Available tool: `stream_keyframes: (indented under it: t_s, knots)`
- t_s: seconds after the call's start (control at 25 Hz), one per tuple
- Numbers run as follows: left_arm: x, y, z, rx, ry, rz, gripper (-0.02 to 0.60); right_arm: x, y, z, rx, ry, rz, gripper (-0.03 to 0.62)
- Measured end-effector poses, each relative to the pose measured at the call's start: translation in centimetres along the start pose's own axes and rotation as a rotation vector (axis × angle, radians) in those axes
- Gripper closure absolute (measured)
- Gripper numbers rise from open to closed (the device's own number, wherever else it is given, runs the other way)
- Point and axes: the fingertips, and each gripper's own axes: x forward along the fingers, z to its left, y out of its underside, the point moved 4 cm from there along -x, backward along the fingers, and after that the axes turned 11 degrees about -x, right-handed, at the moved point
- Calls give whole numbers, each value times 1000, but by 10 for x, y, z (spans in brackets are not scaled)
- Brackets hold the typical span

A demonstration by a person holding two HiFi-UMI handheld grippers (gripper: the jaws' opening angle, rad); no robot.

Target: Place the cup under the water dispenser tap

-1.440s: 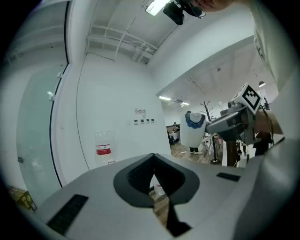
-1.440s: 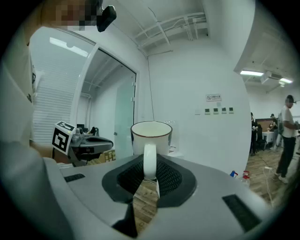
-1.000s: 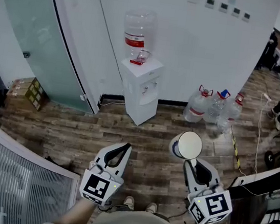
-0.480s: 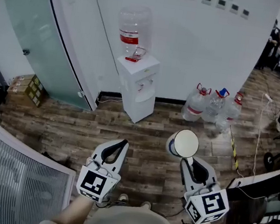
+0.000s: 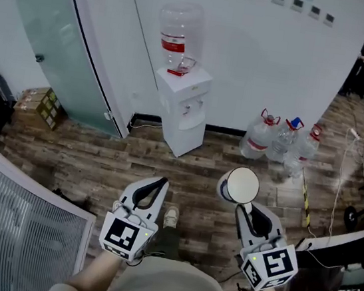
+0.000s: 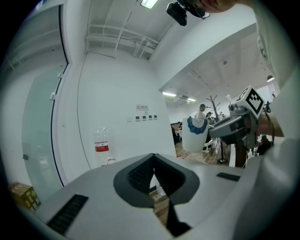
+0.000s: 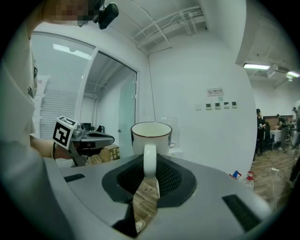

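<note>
Right hand-held gripper [image 5: 247, 210] clamps the cup [image 5: 241, 185] by its handle, upright just beyond its tips. Left hand-held gripper [image 5: 156, 185] closed, empty; dispenser [image 5: 181, 111] well ahead

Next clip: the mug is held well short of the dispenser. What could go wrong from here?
1. The right gripper pinches the white ceramic mug only by its handle, so it may swing or slip.
2. Clear plastic water jugs stand on the wooden floor right of the white water dispenser; a foot might catch them.
</note>
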Motion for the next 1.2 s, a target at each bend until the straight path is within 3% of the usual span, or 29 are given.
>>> stream_keyframes:
  t_s: [0.16, 0.52, 0.88, 1.2]
  knots:
    - [13, -2, 15, 9, -14, -34, 575, 23, 2, -11, -18, 5, -2, 526]
    - [83, 6, 68, -8, 20, -17, 575, 100, 8, -48, -23, -6, 39, 526]
    - [178, 1, 163, -16, 33, 16, 575, 222, -4, -103, -6, 17, 87, 526]
    - [269, 3, 255, -15, 89, 96, 575, 338, -31, -142, 15, 25, 104, 526]
